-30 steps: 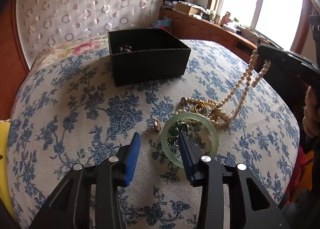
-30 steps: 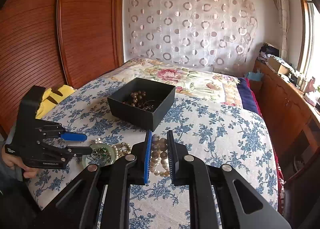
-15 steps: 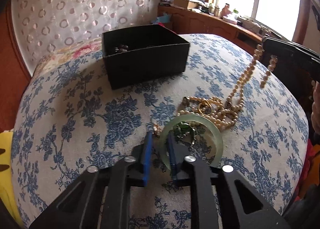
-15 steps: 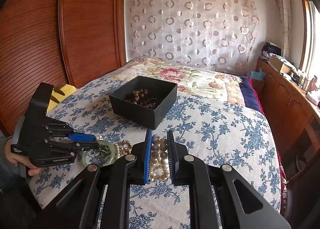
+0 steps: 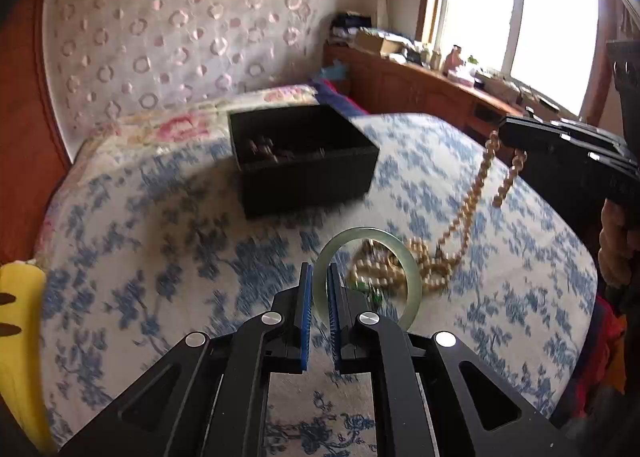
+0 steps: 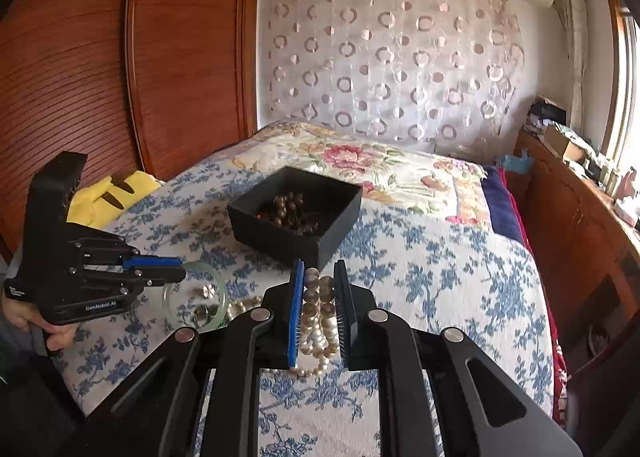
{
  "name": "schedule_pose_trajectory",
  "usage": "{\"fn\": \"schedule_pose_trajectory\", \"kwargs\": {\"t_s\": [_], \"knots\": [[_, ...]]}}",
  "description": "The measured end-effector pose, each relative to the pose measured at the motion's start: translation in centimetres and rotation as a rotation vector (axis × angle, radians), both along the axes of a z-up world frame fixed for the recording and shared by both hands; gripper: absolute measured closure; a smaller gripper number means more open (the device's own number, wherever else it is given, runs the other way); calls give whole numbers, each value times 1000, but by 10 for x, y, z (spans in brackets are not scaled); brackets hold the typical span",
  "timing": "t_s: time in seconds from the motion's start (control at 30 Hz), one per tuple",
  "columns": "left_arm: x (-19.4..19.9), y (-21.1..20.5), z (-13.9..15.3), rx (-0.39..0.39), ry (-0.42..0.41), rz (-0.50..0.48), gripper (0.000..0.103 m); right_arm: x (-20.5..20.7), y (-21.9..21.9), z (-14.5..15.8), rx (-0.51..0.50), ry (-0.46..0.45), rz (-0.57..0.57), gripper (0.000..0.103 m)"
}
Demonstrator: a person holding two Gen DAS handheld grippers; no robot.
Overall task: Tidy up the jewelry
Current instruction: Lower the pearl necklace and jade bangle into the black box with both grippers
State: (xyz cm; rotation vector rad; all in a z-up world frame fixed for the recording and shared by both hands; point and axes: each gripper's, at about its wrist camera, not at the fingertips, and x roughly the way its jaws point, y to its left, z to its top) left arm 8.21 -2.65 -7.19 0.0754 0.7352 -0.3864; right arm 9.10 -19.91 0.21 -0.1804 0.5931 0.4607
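My left gripper (image 5: 319,277) is shut on the rim of a pale green jade bangle (image 5: 412,269) and holds it lifted off the bed; it also shows in the right wrist view (image 6: 176,269) with the bangle (image 6: 218,285). My right gripper (image 6: 319,277) is shut on a pearl necklace (image 6: 316,321), whose strands hang from it in the left wrist view (image 5: 476,185) down to a heap of beads (image 5: 424,257). A black open box (image 5: 308,173) with dark beads (image 6: 292,209) stands on the bed behind.
Small loose pieces (image 6: 204,297) lie on the blue floral bedspread (image 6: 440,277) under the bangle. A yellow cloth (image 6: 108,197) lies at the bed's left edge. A wooden sideboard (image 5: 420,85) with clutter runs under the window at right.
My left gripper closed on the bangle's rim and lifted it off the bedspread. My right gripper has kept its hold on the pearl necklace and raised it slightly.
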Motion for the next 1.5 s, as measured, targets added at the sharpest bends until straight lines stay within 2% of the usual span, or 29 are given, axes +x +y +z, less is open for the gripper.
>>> {"fn": "schedule_pose_trajectory", "kwargs": {"t_s": [0.27, 0.5, 0.8, 0.97, 1.13, 1.3, 1.43, 1.5], "knots": [[2, 9, 29, -16, -75, 27, 96, 5, 12, 29, -16, -60, 19, 87], [10, 15, 42, -26, -107, 47, 96, 17, 22, 50, -25, -89, 40, 87], [33, 22, 51, -22, -133, 81, 96, 46, 36, 69, -33, -124, 79, 87], [49, 31, 57, -48, -137, 108, 96, 69, 46, 76, -38, -128, 100, 87], [65, 34, 61, -47, -140, 120, 96, 93, 51, 83, 1, -133, 110, 87], [81, 34, 61, -37, -139, 131, 96, 117, 56, 76, 41, -103, 121, 87], [90, 31, 59, -29, -130, 135, 96, 133, 61, 56, 51, -41, 135, 86], [95, 30, 58, -25, -123, 136, 96, 139, 62, 44, 53, -17, 134, 81]]}}
